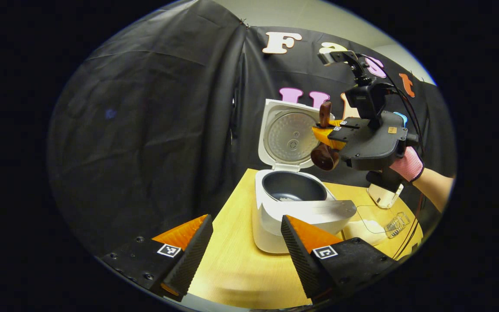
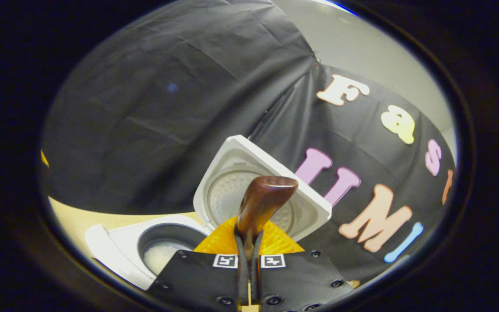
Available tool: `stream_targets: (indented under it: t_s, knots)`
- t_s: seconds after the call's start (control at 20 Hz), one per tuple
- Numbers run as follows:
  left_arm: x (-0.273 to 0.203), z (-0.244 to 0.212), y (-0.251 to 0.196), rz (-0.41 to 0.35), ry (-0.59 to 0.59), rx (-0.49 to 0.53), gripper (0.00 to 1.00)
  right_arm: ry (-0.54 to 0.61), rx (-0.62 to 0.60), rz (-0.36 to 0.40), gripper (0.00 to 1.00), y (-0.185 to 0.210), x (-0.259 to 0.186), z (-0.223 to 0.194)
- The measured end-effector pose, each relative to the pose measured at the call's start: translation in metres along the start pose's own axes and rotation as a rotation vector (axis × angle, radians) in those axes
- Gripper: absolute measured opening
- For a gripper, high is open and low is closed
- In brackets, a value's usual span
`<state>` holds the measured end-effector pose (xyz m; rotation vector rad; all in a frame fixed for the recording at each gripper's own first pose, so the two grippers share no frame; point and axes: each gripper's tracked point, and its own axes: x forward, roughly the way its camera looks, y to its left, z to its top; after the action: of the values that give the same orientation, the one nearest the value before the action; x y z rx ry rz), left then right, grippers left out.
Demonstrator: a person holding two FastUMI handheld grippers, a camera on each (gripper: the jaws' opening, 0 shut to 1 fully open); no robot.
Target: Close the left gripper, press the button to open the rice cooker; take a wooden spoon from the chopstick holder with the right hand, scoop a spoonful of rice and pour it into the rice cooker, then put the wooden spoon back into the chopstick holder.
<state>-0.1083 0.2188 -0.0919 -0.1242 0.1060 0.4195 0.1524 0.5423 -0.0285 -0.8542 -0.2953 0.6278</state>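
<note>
- The table (image 1: 236,260) carries all the work, and I see the rice cooker (image 1: 275,216) standing on it with its lid (image 1: 286,136) fully up; some rice already lies at the bottom of the dark inner pot (image 1: 293,186).
- My right gripper (image 1: 334,132) hangs above the cooker, a little to its right, and its two fingers press together on the wooden spoon (image 1: 324,151). The bowl of the spoon points down toward the pot, and the handle end stands up in front of the lid in the right gripper view (image 2: 260,201).
- My left gripper (image 1: 246,236) is low in front of the cooker, with the jaws wide apart and holding nothing.
- I judge the pouring is about finished, so the spoon must go back to the chopstick holder (image 1: 383,195), which seems to be the pale thing behind the right hand.
- The risk: the grip is on a narrow part of the handle, so the spoon may turn between the fingers.
- Another risk: a swing to the right may knock the raised lid or the clear container (image 1: 394,223).
</note>
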Motion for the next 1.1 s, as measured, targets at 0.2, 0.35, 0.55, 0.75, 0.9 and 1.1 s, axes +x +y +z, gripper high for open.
stream_targets:
  t_s: [0.2,0.35,0.55,0.75,0.9,1.1]
  knots:
    - [0.003,0.004,-0.008,-0.022,-0.010,0.019,0.94,-0.025,-0.053,0.004,0.05,0.000,-0.004,0.002]
    - [0.006,0.007,-0.012,-0.041,-0.015,0.041,0.94,-0.002,0.028,0.002,0.06,-0.012,-0.009,-0.004]
    - [0.010,0.010,-0.032,-0.082,-0.016,0.056,0.94,0.061,0.280,-0.002,0.04,-0.040,-0.019,-0.026]
    - [0.018,0.011,-0.050,-0.124,-0.013,0.067,0.94,0.116,0.520,-0.044,0.05,-0.091,-0.041,-0.051]
    - [0.024,0.013,-0.061,-0.148,-0.015,0.082,0.89,0.127,0.676,-0.079,0.05,-0.139,-0.058,-0.065]
    - [0.028,0.016,-0.074,-0.161,-0.018,0.085,0.94,0.146,0.847,-0.138,0.05,-0.185,-0.102,-0.100]
